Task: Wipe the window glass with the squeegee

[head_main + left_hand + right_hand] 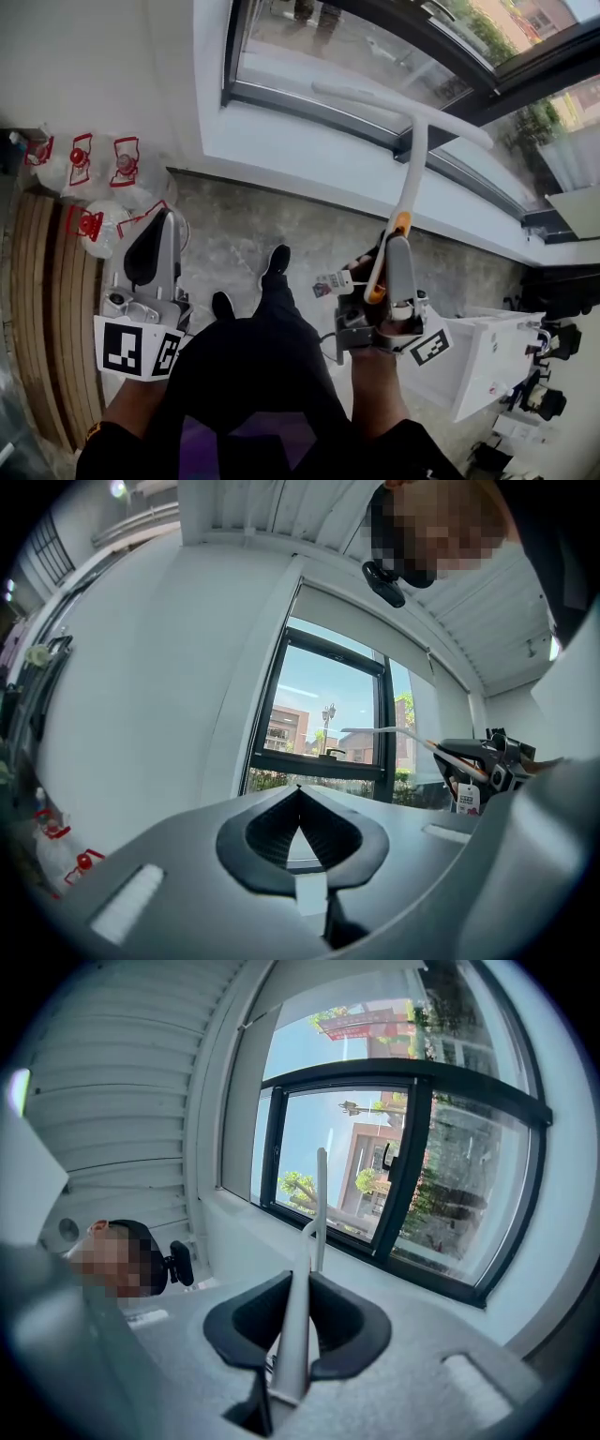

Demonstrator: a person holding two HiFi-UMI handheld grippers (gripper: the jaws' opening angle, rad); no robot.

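Fingers (349, 1327) of right gripper (397, 253) pinch squeegee (411, 173) handle; left gripper (300, 794) closed, empty. Blade near window glass (309, 52), wiping looks about to start. Next: press blade flat, pull across.

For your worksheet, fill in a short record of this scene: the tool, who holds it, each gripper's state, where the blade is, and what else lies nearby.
tool: white squeegee with an orange band on its handle and a tag hanging from it
held by: right gripper, jaws shut on the handle
left gripper: jaws together, nothing between them
blade: raised in front of the window glass; contact with the glass cannot be told
nearby: white bags with red print on the floor at the left
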